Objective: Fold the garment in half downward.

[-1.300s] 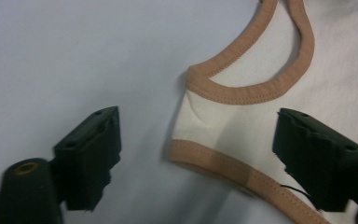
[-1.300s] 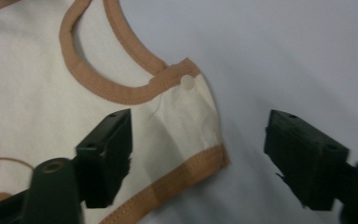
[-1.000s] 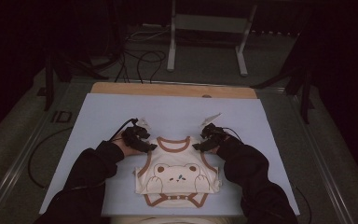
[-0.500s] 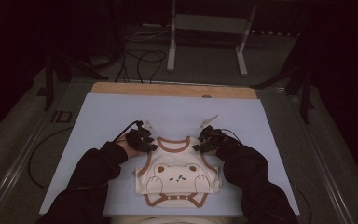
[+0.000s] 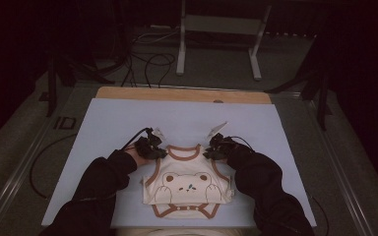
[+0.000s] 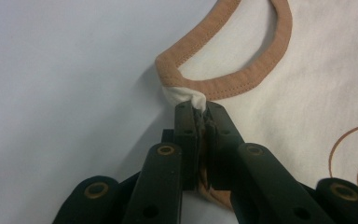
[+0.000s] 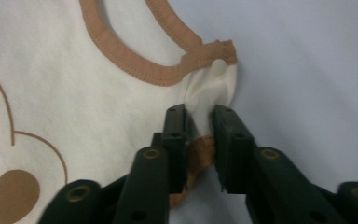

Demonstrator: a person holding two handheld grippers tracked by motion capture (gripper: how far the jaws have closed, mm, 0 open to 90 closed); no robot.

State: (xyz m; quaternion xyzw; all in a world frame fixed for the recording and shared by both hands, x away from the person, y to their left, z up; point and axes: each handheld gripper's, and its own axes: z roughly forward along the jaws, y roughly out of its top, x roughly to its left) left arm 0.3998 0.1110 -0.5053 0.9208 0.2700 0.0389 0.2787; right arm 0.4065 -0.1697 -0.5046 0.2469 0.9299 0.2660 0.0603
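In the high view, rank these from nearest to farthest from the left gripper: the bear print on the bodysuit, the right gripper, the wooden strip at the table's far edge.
1. Bear print: just right of the left gripper, toward the person.
2. Right gripper: across the neckline, on the bodysuit's other shoulder.
3. Wooden strip: far edge of the table.

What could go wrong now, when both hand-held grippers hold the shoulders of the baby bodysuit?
1. The left hand-held gripper, whose jaws have just been closing, pinches only a small bunch of cloth at the shoulder of the bodysuit; it may slip out when lifted.
2. The right hand-held gripper, also just closing, grips close to the snap button; a pull might strain or open it.
3. Uneven lifting may wrinkle the garment on the blue mat.
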